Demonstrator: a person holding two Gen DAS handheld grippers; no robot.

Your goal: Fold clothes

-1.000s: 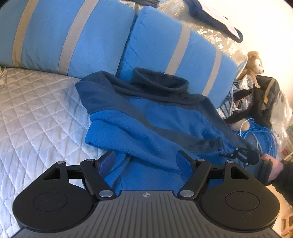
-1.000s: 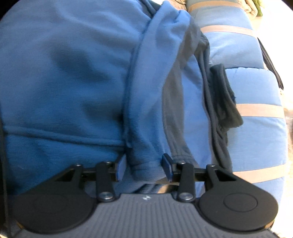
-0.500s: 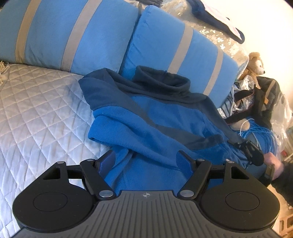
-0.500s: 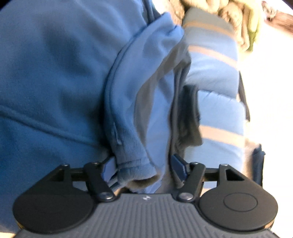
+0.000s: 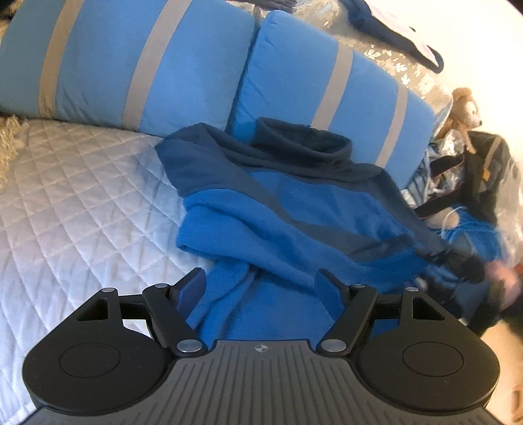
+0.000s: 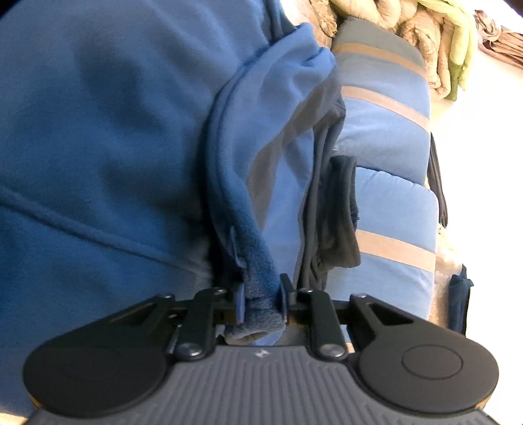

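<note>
Fleece (image 5: 294, 215), blue with navy shoulders and collar, lies on the white quilt (image 5: 75, 202), its collar end up against the two striped blue pillows (image 5: 327, 88). Body is partly bunched; one fold of blue runs across the middle, and the lower part spreads toward the left wrist camera.

Left gripper (image 5: 261, 287): jaws wide, blue pads on either side of the fleece's lower part, fabric between them but not pinched. It points down at the garment.

Right gripper (image 6: 261, 300): jaws narrow and closing, with the cuff (image 6: 261, 294) of a sleeve between them; pads press on the fleece on both sides and the cuff end sticks out behind the fingers. The sleeve runs from the cuff up along the side of the body. In the left view this gripper (image 5: 457, 261) shows blurred at the fleece's right edge, with a hand (image 5: 503, 278) behind it.

Right view also shows the navy collar (image 6: 340, 209) next to the pillows (image 6: 392, 196), and a heap of beige and green bedding (image 6: 425, 39) at top.

Clutter at the far right of the left view: teddy bear (image 5: 464, 104), dark bag (image 5: 487, 176), blue cable coil (image 5: 474, 225). Navy cloth (image 5: 392, 29) lies on a patterned cover behind the pillows.
</note>
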